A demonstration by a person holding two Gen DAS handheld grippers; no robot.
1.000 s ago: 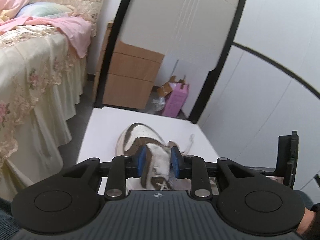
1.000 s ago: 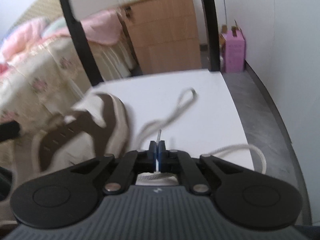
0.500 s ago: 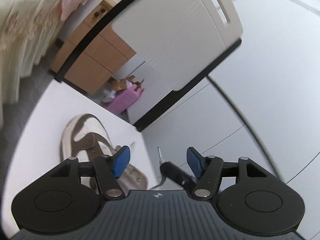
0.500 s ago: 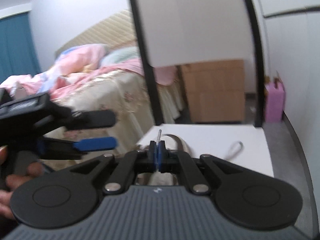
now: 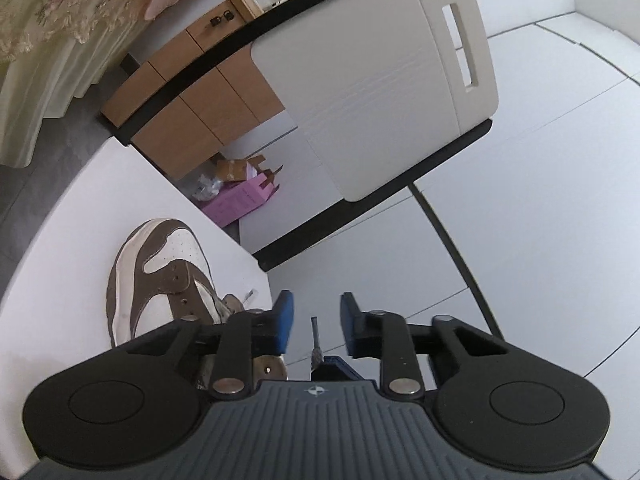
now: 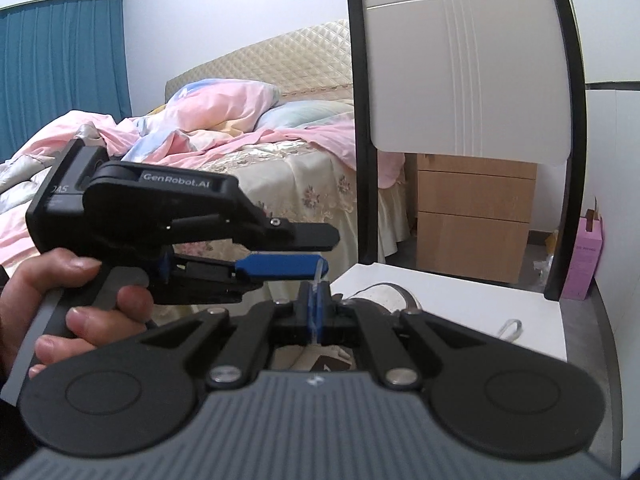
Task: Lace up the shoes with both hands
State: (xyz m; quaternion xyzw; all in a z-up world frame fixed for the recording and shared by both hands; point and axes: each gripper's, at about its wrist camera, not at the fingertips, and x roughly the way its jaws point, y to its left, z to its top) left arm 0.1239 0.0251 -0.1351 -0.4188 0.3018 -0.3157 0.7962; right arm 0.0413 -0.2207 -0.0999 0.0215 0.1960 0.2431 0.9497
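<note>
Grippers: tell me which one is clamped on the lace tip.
The right gripper: its blue pads are shut on the lace tip. The left gripper has just been closing its jaws, but its pads stand apart around that tip, not touching.

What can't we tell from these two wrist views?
- Shoe: heel and eyelets hidden behind the left gripper body, left wrist view; nearly all hidden in the right.
- Lace: only a loop shows on the table; its run to the right gripper is hidden.
- Lace tip: contact with the left pads unclear.
</note>
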